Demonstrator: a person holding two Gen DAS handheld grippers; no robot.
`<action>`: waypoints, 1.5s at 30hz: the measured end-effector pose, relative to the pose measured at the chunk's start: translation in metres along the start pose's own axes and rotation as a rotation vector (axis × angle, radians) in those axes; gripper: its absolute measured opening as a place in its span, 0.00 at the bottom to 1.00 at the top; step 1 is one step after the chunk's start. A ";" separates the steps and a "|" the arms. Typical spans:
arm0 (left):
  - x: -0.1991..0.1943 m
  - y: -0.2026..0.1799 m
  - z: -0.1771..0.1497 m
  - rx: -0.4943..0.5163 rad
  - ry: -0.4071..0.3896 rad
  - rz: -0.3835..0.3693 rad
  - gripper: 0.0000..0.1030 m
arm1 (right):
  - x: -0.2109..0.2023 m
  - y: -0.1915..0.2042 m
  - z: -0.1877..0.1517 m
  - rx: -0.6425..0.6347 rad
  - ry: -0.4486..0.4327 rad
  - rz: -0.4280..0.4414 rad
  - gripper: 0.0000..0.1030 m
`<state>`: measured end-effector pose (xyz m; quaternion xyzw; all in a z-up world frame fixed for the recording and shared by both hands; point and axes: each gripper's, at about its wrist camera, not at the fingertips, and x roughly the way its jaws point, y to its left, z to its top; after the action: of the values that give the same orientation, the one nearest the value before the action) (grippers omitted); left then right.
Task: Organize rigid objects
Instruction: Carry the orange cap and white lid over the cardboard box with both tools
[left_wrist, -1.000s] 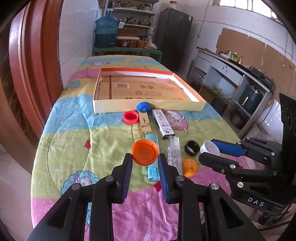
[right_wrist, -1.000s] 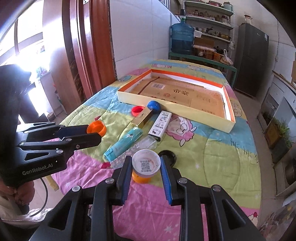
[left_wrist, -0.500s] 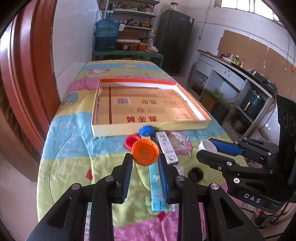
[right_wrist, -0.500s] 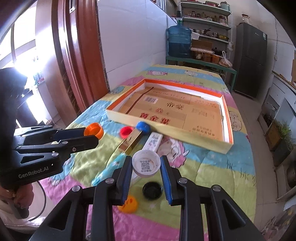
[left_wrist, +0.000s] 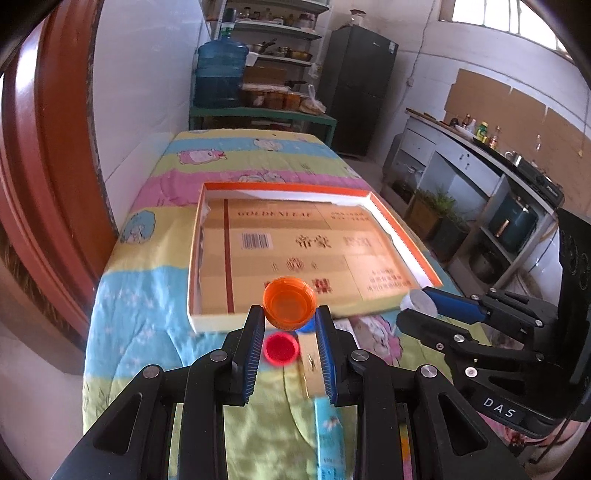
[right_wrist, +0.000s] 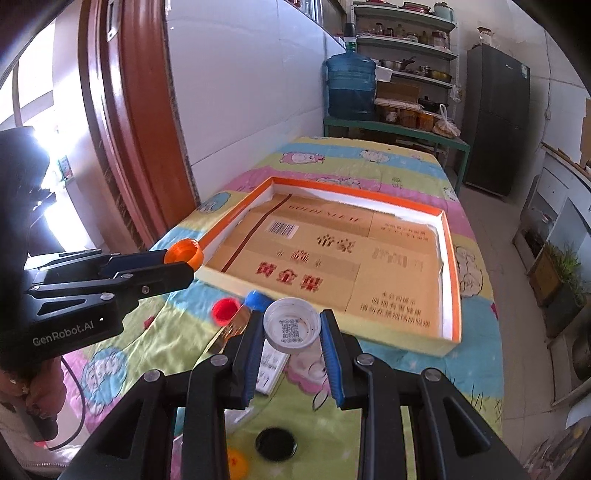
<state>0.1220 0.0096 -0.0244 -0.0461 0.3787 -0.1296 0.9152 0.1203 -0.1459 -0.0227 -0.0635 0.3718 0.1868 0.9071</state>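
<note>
Left gripper (left_wrist: 289, 319): ribbed blue pads clamped on a round orange plastic bottle cap (left_wrist: 290, 303), hollow side up, held over the near wall of the shallow orange-rimmed cardboard tray (left_wrist: 402, 236).

Right gripper (right_wrist: 291, 326): pads pinching a white plastic cap (right_wrist: 292, 323), QR code printed inside, short of the tray's near wall.

On the cartoon-print quilted cloth (right_wrist: 476, 343): small red cap (right_wrist: 225, 310) at 9 o'clock of the white cap, blue cap (right_wrist: 257, 298) just beside it, glossy black ring lid (right_wrist: 276, 442) at 6 o'clock.

Both grippers (left_wrist: 290, 317) (right_wrist: 291, 330) were black with silver screws and blue ribbed finger pads (left_wrist: 255, 343); one read "GenRobot.AI", the other "DAS".
</note>
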 end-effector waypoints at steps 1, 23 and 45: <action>0.002 0.001 0.003 -0.002 0.000 0.003 0.28 | 0.002 -0.003 0.003 0.004 -0.002 -0.003 0.30; 0.066 0.029 0.049 -0.055 0.048 0.060 0.28 | 0.061 -0.040 0.049 0.086 0.022 -0.029 0.30; 0.130 0.024 0.046 -0.034 0.153 0.067 0.28 | 0.114 -0.068 0.039 0.123 0.118 -0.069 0.30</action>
<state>0.2477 -0.0035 -0.0851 -0.0389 0.4509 -0.0954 0.8866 0.2462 -0.1654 -0.0758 -0.0313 0.4329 0.1279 0.8918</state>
